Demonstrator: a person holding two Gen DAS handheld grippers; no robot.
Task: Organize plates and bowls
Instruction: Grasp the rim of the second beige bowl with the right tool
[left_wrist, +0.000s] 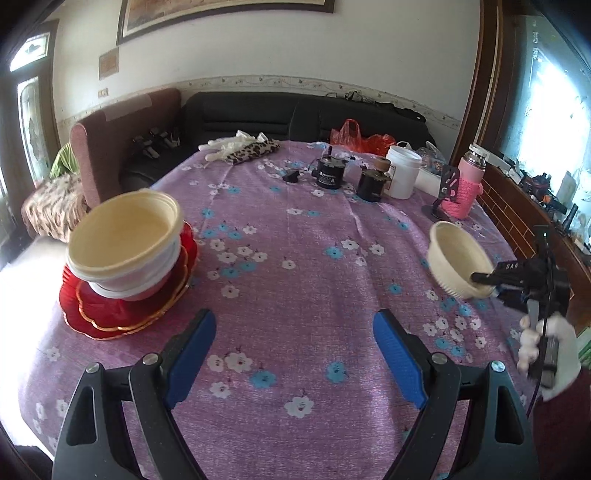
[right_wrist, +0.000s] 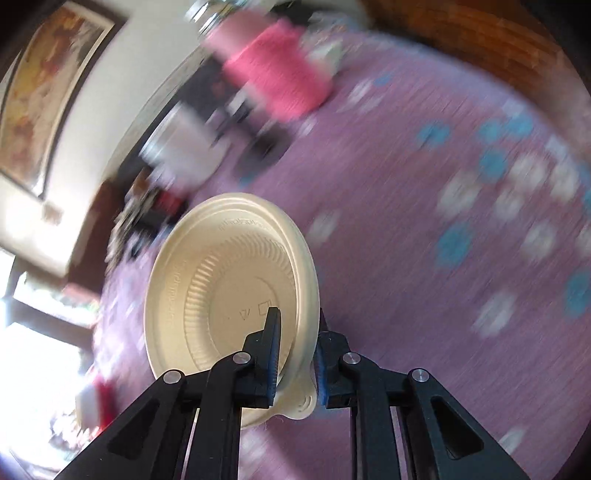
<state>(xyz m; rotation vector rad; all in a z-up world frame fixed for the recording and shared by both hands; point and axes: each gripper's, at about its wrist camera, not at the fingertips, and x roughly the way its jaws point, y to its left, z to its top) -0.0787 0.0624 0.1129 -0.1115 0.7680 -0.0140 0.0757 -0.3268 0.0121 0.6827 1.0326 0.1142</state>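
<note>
Left wrist view: stacked cream bowls (left_wrist: 125, 243) sit on red plates (left_wrist: 110, 314) at the left; the left gripper (left_wrist: 293, 354) gapes empty over the tablecloth (left_wrist: 295, 258); at right, the right gripper (right_wrist: 295, 354) clamps a tilted cream bowl's (right_wrist: 229, 280) rim, seemingly airborne.

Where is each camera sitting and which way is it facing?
Left wrist: rides the open left gripper, looking across the floral tablecloth at stacked bowls on red plates; a gloved hand shows.
Right wrist: rides the right gripper, shut on a cream bowl, facing down at the cloth.
Shared: that cream bowl, pink bottle.
</note>
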